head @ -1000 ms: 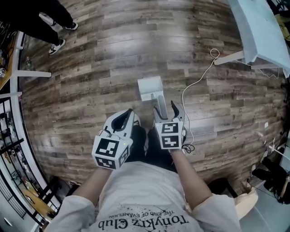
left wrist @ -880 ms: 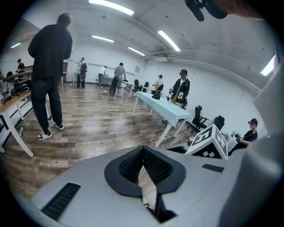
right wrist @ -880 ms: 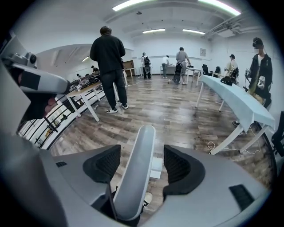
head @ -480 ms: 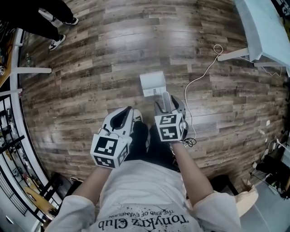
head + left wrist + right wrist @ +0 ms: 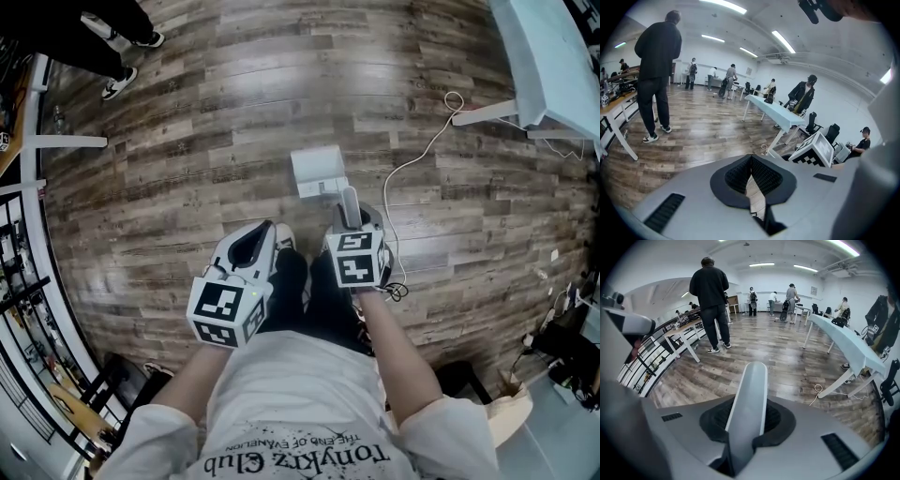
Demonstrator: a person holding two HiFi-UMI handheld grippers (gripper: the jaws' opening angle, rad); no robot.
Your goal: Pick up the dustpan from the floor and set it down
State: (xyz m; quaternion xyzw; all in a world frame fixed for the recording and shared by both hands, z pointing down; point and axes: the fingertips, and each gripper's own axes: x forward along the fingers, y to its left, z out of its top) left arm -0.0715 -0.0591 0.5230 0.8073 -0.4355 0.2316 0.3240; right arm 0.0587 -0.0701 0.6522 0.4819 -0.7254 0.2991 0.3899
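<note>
Floor (image 5: 234,112) is that grey-brown wood plank stuff, kinda shiny under the strip lights (image 5: 761,264). White dustpan (image 5: 316,174) sits on it, its pan end at 12 o'clock from the right claw (image 5: 349,208) and its handle poking back up into it. That claw has just been closing and is clamped on the handle. Left claw (image 5: 255,246) hangs just beside it at 9 o'clock, jaws pinched together on nothing. White cable (image 5: 412,169) snakes over the boards at 2 o'clock toward a long pale desk (image 5: 553,56). Somebody in dark clothes (image 5: 710,291) stands off at 10 o'clock.
</note>
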